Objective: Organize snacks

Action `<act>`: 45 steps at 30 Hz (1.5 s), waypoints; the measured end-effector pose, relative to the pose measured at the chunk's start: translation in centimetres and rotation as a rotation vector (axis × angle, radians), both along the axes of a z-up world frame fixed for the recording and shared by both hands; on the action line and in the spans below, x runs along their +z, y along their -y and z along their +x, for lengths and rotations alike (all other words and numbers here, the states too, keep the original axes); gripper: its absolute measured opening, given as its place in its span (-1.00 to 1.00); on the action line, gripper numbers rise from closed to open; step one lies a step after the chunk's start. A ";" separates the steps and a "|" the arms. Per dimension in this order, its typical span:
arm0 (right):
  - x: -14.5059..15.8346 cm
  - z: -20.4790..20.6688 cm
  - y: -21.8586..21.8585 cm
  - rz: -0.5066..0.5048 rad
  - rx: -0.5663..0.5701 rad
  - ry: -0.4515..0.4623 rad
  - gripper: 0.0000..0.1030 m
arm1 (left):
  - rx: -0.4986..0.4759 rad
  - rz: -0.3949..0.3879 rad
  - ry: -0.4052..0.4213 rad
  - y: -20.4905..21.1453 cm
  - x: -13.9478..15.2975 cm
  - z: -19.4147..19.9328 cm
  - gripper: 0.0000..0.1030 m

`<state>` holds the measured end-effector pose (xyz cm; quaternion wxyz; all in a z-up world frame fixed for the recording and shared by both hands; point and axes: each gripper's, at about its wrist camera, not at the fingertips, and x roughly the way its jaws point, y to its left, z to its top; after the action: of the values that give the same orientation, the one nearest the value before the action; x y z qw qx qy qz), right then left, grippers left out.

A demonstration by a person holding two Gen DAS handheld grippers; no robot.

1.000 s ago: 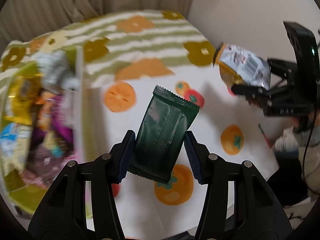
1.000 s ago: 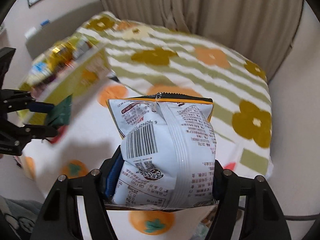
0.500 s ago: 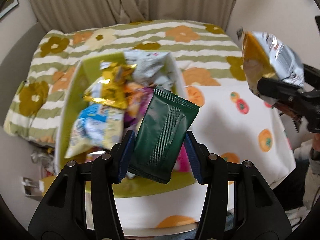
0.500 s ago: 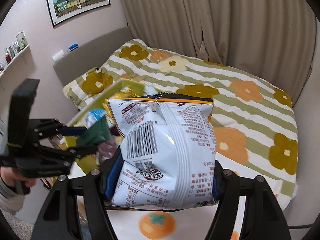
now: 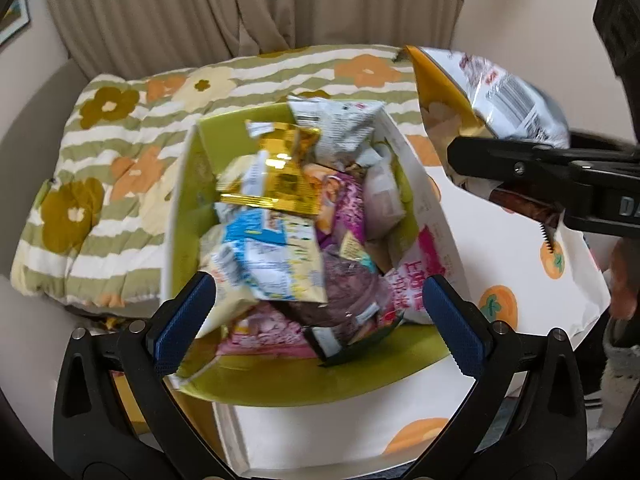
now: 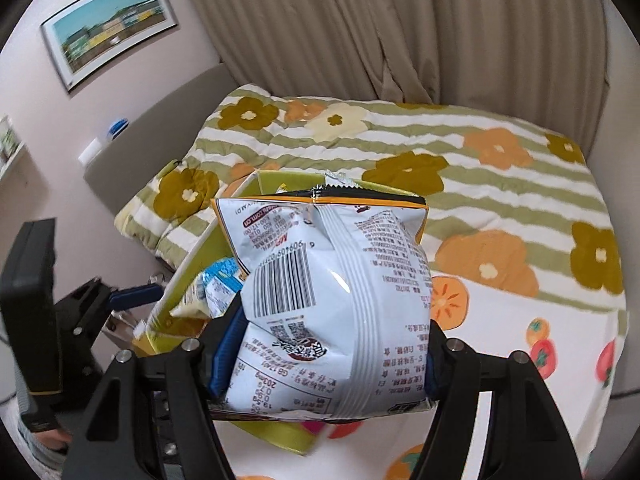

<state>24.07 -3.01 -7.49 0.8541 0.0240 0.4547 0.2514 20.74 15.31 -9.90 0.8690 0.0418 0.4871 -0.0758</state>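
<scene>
Above the green snack box on the persimmon-print cloth, my left gripper hangs with its blue pads spread wide and nothing between them; its jaws have just been opening, and a dark green wrapper lies at the near end of the heap in the box, partly under other packets; the box is crowded with a gold packet, a blue-and-white packet, a grey-white bag and pink and purple wrappers; to the right of the box, my right gripper is clamped on a white chip bag, barcode side facing its camera, the bag standing upright between the pads and held above the box's far right corner; beyond lies a bed with a green-striped flower quilt; beige curtains hang behind it; a framed picture is on the wall at left.
</scene>
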 end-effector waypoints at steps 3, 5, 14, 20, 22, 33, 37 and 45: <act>-0.3 0.5 -1.3 0.016 -0.033 -0.030 0.28 | -0.006 0.006 0.004 -1.3 0.4 0.4 0.99; -0.7 0.8 -2.2 0.010 -0.040 -0.050 0.28 | -0.009 0.006 0.008 -1.8 0.4 0.6 0.99; -1.8 0.3 -3.3 0.085 -0.080 -0.082 0.99 | 0.016 0.010 -0.015 -3.4 -0.5 -0.1 0.99; -0.2 -2.0 -2.3 0.080 -0.075 -0.033 0.99 | 0.050 0.019 0.021 -2.3 0.9 -2.2 0.99; 0.7 -3.0 -1.7 0.077 -0.069 -0.008 0.99 | 0.054 0.024 0.047 -1.4 1.9 -3.2 0.99; 8.6 -12.6 5.6 0.032 -0.203 0.199 0.99 | 0.072 -0.005 0.268 4.2 9.4 -11.5 0.99; 10.6 -17.2 8.2 -0.036 -0.287 0.296 0.99 | 0.112 -0.031 0.333 5.1 11.0 -14.9 0.99; 10.3 -22.3 10.6 -0.172 -0.377 0.361 0.99 | 0.154 -0.024 0.418 6.9 12.0 -20.3 0.99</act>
<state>1.80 -13.62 2.84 0.9520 -0.0095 0.3022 0.0486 0.46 8.40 2.07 0.9547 0.0087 0.2973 -0.0046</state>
